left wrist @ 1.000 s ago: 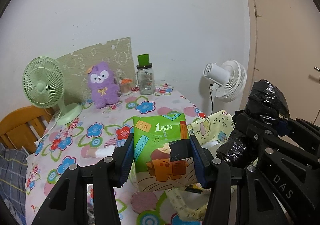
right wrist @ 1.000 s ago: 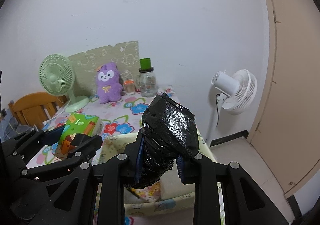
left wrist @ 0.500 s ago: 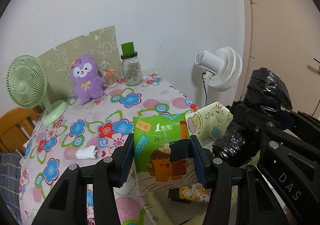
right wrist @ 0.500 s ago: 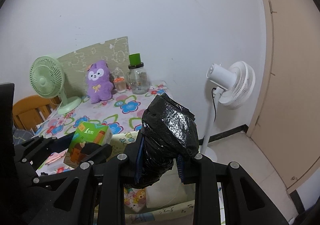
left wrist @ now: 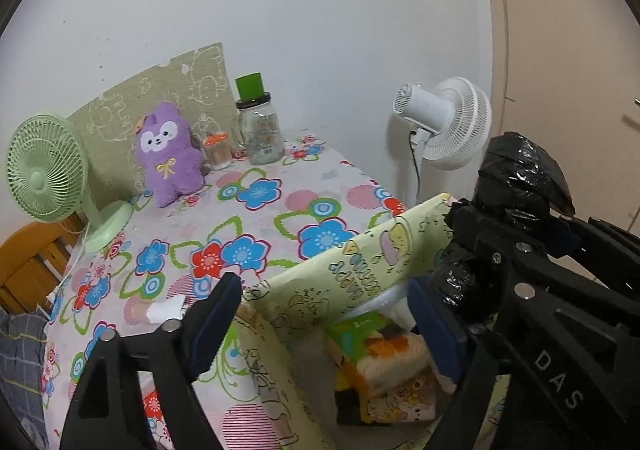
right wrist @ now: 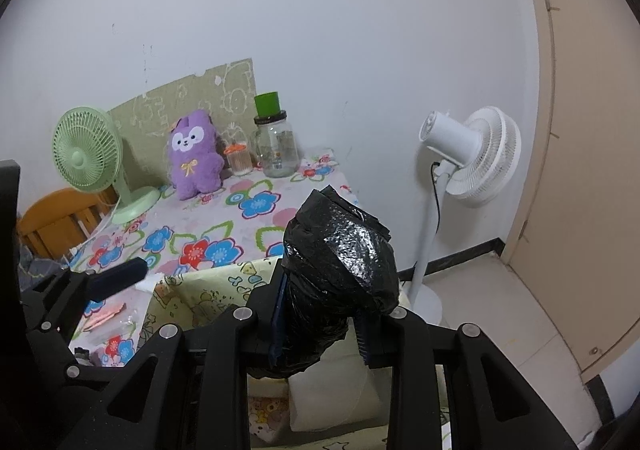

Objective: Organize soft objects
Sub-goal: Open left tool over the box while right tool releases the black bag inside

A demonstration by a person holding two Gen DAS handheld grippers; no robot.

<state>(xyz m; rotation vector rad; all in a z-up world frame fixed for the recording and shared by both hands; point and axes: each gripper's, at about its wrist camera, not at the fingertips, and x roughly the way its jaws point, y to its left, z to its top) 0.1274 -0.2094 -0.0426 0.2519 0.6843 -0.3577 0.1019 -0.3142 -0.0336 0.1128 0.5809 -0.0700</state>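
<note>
My left gripper (left wrist: 328,314) is open and empty above a pale yellow cartoon-print fabric bin (left wrist: 352,270). The green tissue pack (left wrist: 376,350) lies inside the bin, below the open jaws. My right gripper (right wrist: 320,314) is shut on a crumpled black plastic bundle (right wrist: 340,262) and holds it over the bin (right wrist: 208,290); the bundle also shows in the left wrist view (left wrist: 516,186). A purple plush toy (left wrist: 168,154) sits at the back of the floral table (left wrist: 256,218); the right wrist view shows it too (right wrist: 194,160).
A green desk fan (left wrist: 48,178), a glass jar with green lid (left wrist: 260,126) and a small orange-lidded jar (left wrist: 218,150) stand at the table's back. A white floor fan (right wrist: 468,158) stands right of the table. A small white item (left wrist: 164,308) lies near the left fingers. A wooden chair (right wrist: 56,218) is at left.
My left gripper opened and let go of the green tissue pack, which dropped into the yellow bin. Both grippers moved right, over the bin. The right gripper kept its hold on the black bundle.
</note>
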